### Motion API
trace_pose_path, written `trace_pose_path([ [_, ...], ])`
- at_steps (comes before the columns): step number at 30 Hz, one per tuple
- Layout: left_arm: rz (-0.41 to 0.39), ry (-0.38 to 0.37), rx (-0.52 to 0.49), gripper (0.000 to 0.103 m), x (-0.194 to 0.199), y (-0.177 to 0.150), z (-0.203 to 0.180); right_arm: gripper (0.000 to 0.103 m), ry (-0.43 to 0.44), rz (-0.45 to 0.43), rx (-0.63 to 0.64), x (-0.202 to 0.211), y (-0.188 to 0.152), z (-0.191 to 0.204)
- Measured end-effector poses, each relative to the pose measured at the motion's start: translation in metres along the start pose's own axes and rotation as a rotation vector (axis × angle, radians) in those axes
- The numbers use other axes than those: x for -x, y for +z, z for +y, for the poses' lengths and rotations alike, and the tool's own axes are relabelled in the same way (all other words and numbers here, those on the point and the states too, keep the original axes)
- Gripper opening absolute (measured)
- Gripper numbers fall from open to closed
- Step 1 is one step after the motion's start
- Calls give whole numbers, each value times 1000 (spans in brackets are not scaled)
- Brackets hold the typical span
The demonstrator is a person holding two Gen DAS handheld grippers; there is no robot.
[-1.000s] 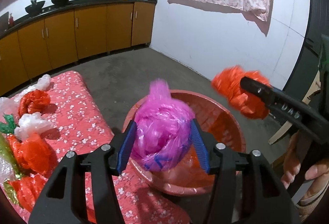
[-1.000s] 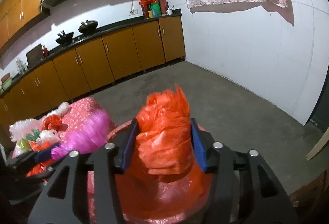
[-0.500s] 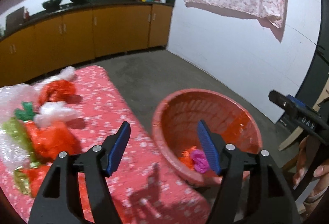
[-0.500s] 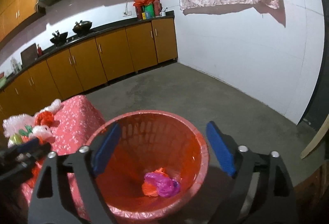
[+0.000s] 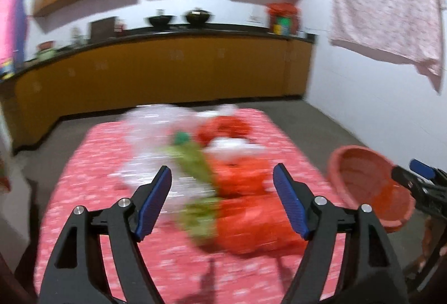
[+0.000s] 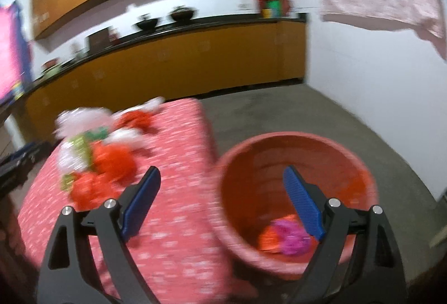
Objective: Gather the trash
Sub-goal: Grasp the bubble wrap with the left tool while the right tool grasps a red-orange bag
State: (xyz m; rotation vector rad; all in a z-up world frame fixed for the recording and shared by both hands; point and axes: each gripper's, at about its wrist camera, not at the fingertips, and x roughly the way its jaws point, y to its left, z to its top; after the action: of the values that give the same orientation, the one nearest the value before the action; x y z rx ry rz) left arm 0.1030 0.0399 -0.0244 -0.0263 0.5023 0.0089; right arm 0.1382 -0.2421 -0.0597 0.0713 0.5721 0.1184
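Both grippers are empty now. A second ago the left gripper (image 5: 222, 203) was clamped on a pink bag and the right gripper (image 6: 222, 205) on an orange one, both held over the basket (image 6: 282, 142). Those two bags now lie together at the bottom of the basket, the pink bag (image 6: 292, 237) just right of the orange bag (image 6: 266, 239), so that pair counts as collected.

Since the drop, both grippers have swung left, away from the basket and toward the table (image 5: 92, 192). The left gripper, its jaws spread wide with nothing between them, faces the pile of trash (image 5: 223, 164) on the red floral cloth: orange, white, clear and green bags bunched together, with a large orange bag (image 5: 257, 223) nearest and just ahead of the right finger. The right gripper, also wide open and empty, hangs between the table's right edge and the basket, which stands on the floor just right of the table.

Heavy blur in both views suggests fast motion. The pile is the work left; the next grab probably falls on the near orange bags.
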Motion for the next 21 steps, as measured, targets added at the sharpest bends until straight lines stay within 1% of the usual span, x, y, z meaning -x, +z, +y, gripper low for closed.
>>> trace_pose_path([
  [2, 6, 74, 30, 77, 2, -5, 27, 87, 48, 17, 33, -7, -2, 25],
  [3, 12, 94, 47, 77, 3, -7, 38, 87, 84, 29, 55, -12, -5, 43],
  [4, 21, 121, 73, 77, 3, -10, 52, 87, 102, 34, 67, -14, -6, 54],
  [7, 38, 173, 106, 77, 5, -20, 75, 87, 156, 54, 129, -26, -14, 90],
  [10, 55, 216, 124, 77, 5, -29, 97, 87, 180, 76, 194, -39, -19, 121],
  [14, 70, 238, 150, 77, 1, -34, 112, 87, 197, 97, 240, -57, -21, 144],
  [16, 81, 242, 170, 77, -2, -40, 126, 87, 207, 112, 249, -64, -23, 150],
  [21, 105, 241, 193, 77, -11, -43, 137, 87, 218, 153, 314, -83, -31, 166],
])
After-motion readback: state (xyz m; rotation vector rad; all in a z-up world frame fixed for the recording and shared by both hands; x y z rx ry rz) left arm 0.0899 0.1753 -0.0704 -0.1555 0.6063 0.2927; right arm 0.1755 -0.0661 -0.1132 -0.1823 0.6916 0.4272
